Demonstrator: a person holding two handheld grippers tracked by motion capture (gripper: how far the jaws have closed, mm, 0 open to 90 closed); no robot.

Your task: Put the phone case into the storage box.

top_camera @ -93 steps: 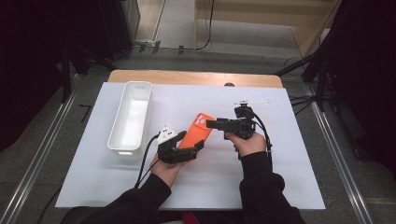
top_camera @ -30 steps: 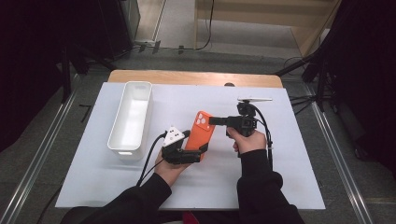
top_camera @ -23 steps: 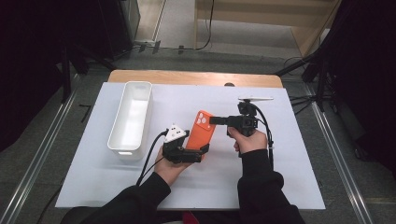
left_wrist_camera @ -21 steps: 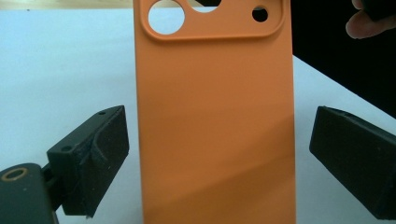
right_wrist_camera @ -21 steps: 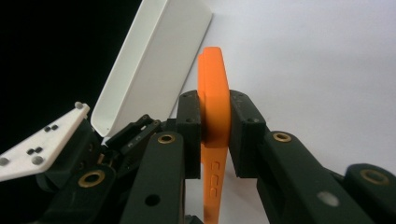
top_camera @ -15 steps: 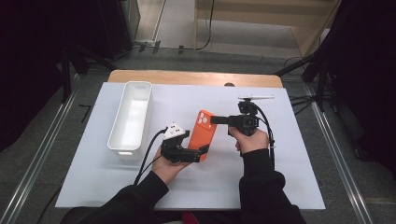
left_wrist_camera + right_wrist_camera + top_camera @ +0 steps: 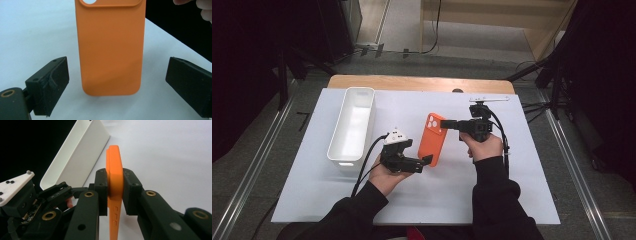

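The right gripper (image 7: 447,123) has its jaws closed tight on the upper end of an orange phone case (image 7: 432,145); in the right gripper view the case (image 7: 114,177) stands edge-on between the two black pads, pinched from both faces, with its far end reaching on past the jaws. The left gripper (image 7: 426,161) sits at the case's lower end with its jaws spread wide and gripping nothing. In the left gripper view the case (image 7: 110,47) lies flat on the white desk (image 7: 30,32), centred between the two jaws, its rounded bottom edge just ahead of them and a gap on either side. A white tray (image 7: 353,125) rests on the desk beyond the left gripper, well apart from the case; in the right gripper view it (image 7: 75,152) lies past the jaws, off to their left.
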